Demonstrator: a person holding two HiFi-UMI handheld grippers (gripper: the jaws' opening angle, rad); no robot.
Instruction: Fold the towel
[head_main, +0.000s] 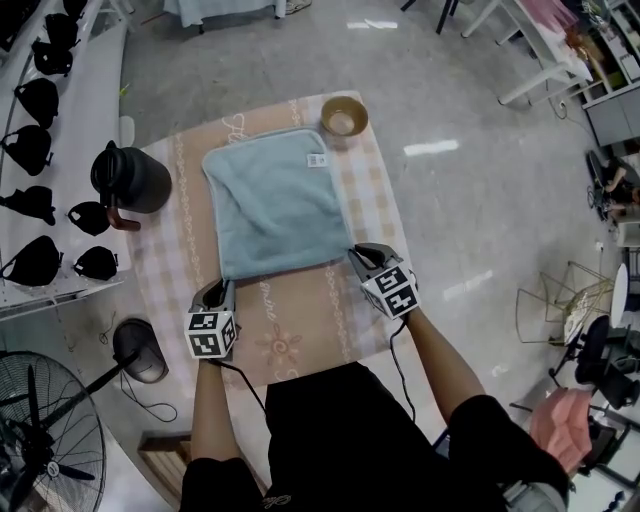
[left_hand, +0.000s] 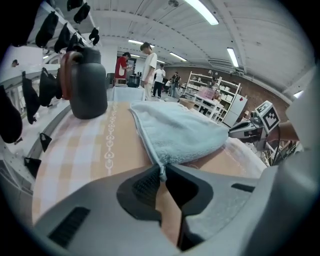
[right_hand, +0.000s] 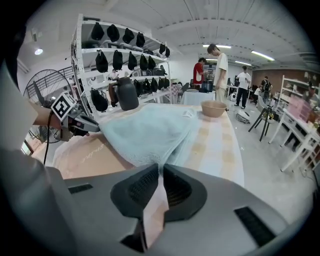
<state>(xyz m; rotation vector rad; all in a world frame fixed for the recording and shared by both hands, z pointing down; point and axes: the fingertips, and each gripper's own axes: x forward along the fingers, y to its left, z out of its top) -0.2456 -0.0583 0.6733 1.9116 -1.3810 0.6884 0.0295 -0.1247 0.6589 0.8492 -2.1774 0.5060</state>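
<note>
Plainly, the only tag on the towel (head_main: 275, 205) is a small white label (head_main: 317, 160) at its far right corner, and its print is too small to read. A line of cursive script (head_main: 270, 292) runs across the peach checked cloth (head_main: 300, 335) just near of the towel, but I can't make out the words either. The only crisp print around is the black-and-white squares on the marker cubes (head_main: 211, 333). The pale blue towel lies spread flat in the middle of the table (head_main: 375, 200). Its near edge is lifted a little where the two claws have it. The left claw (left_hand: 161, 172) is closed on the near left corner, with the hem pinched between its tips. The right claw (right_hand: 160, 172) is closed on the near right corner in the same way. Seen from above, both corners are hidden under the claws, and the person's body cuts off the near edge of the table. A tan bowl (head_main: 344, 117) sits at the far edge, just beyond the towel's label corner. A black jug (head_main: 130, 178) stands to the left, apart from the towel. Further left, a white rack (head_main: 75, 150) is hung with dark items I can't identify, and a fan (head_main: 40, 440) stands on the grey, shiny floor (head_main: 470, 110). Several people (right_hand: 220, 65) stand at the far end of the room under strip lights.
</note>
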